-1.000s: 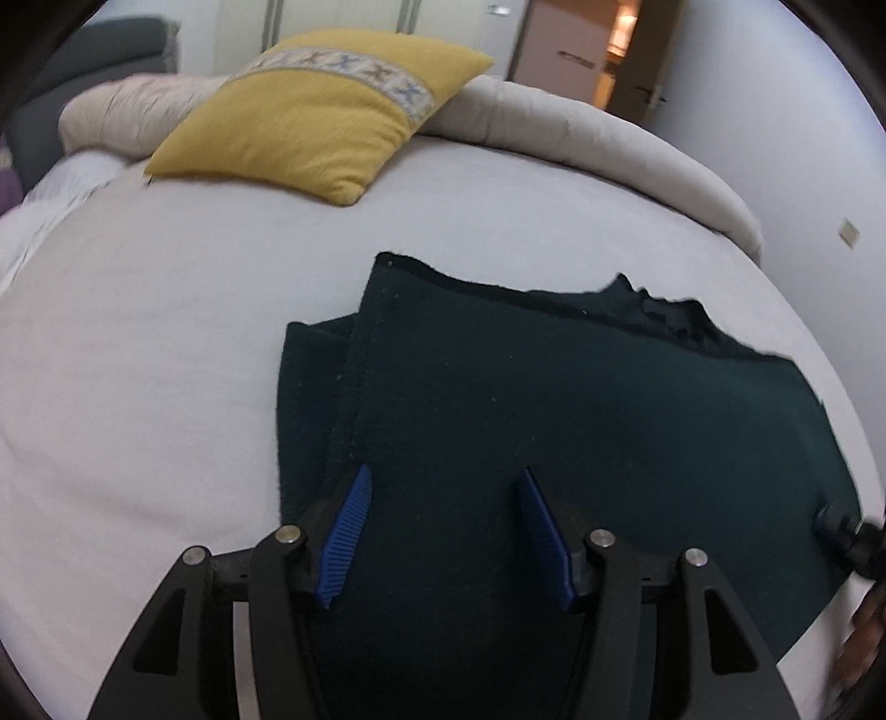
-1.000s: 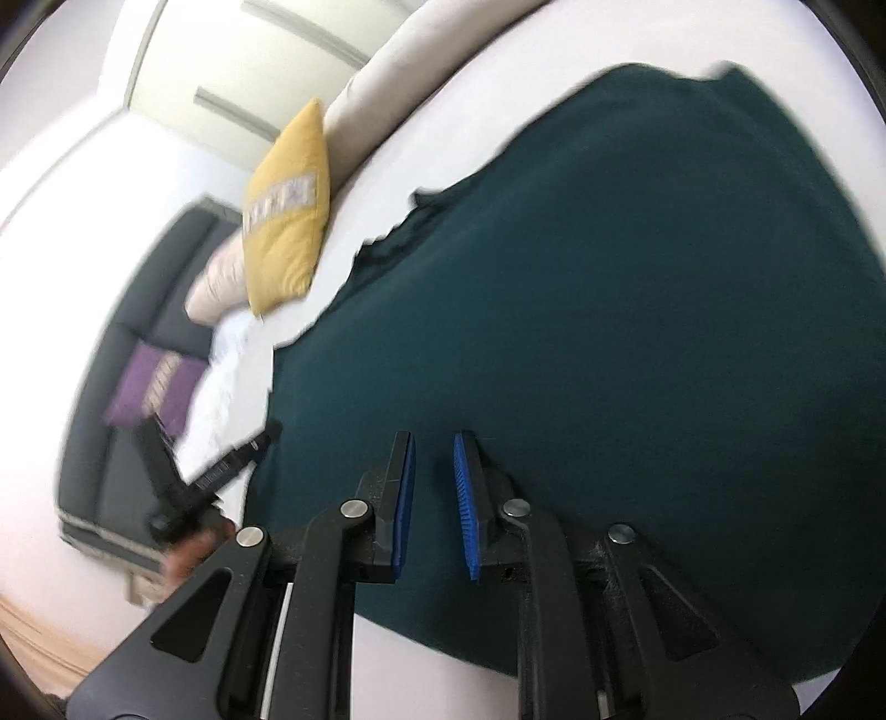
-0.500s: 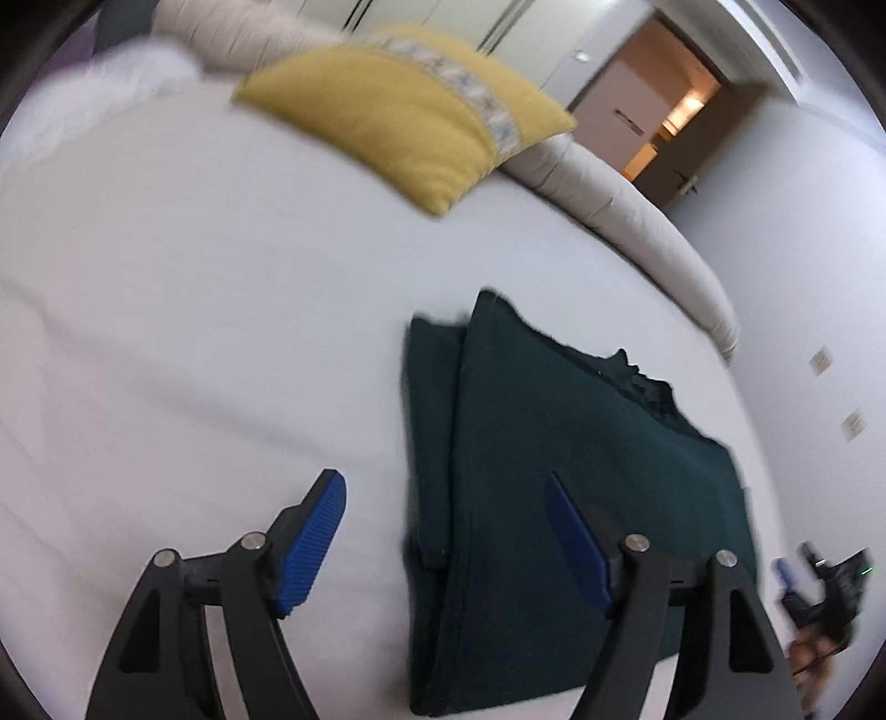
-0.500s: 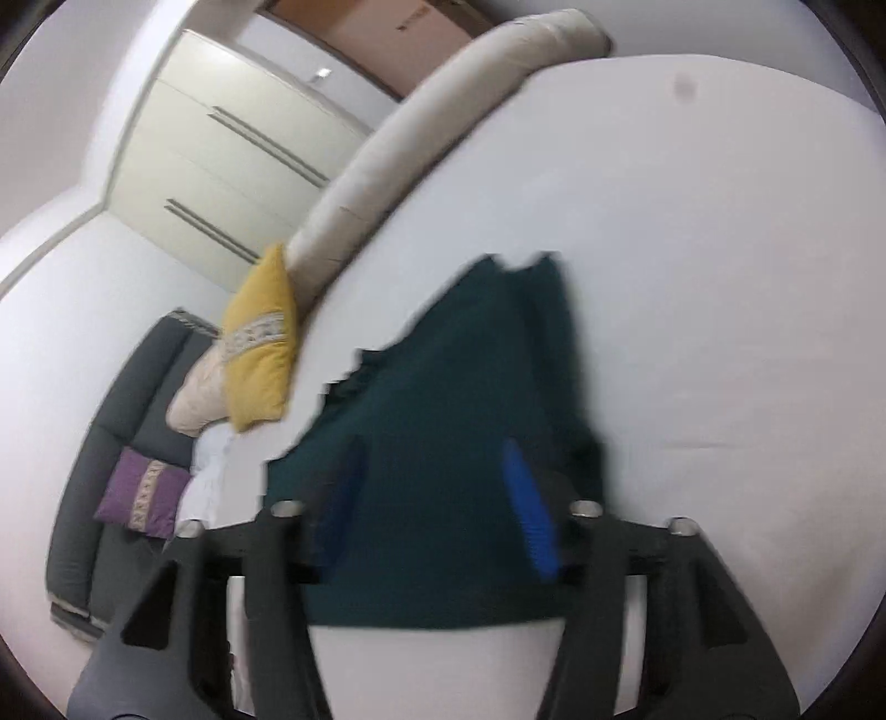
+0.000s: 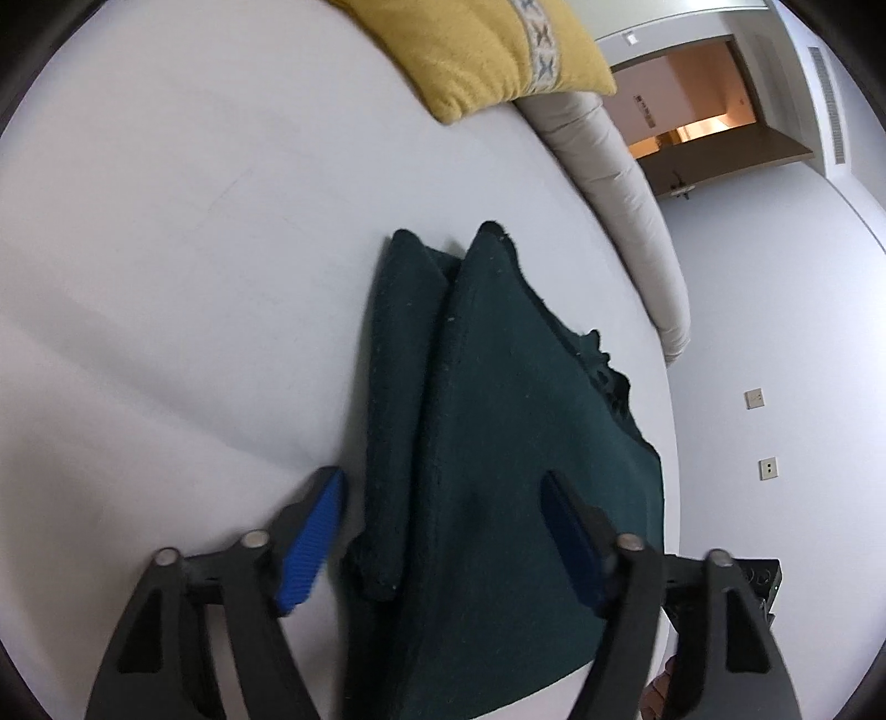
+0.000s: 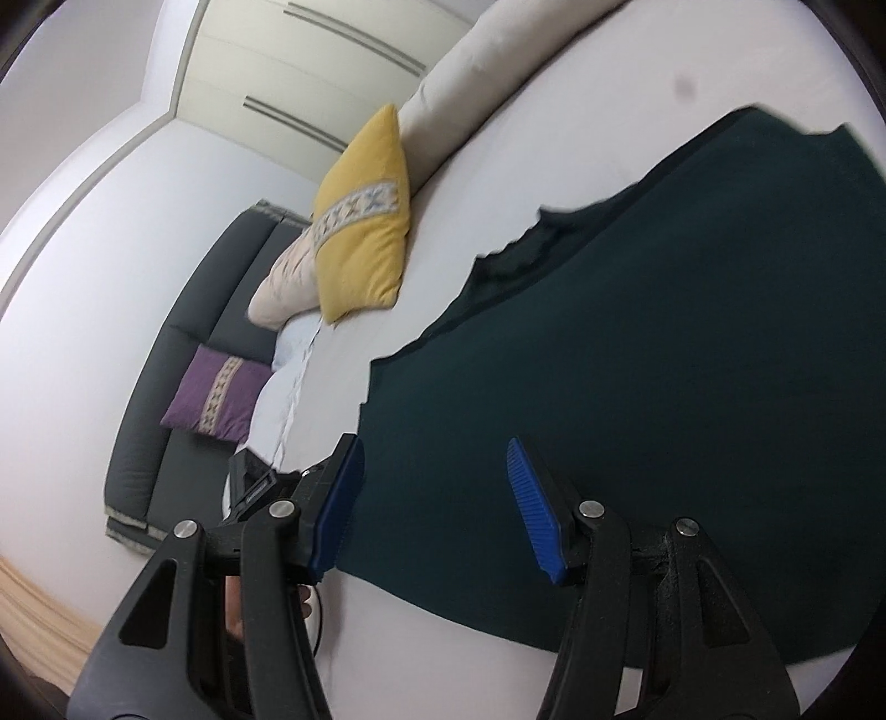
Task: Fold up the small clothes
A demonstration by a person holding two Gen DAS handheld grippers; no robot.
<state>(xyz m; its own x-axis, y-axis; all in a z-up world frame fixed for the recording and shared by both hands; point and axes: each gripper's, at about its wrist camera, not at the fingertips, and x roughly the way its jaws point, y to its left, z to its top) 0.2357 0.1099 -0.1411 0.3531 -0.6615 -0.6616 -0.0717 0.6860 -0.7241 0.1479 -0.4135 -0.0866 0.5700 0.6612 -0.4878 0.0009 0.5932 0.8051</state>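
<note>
A dark green garment lies folded flat on the white bed. A narrower folded strip of it sticks out along its left side. My left gripper is open and empty, low over the garment's near left edge. In the right wrist view the garment spreads wide. My right gripper is open and empty above its near edge.
A yellow cushion and a long beige bolster lie at the far side of the bed. A dark sofa with a purple cushion stands beyond the bed. An open doorway is in the far wall.
My right gripper opened from nearly shut and drew back, then closed in on the garment's near edge. My left gripper swung left to the folded side edge and stayed open.
</note>
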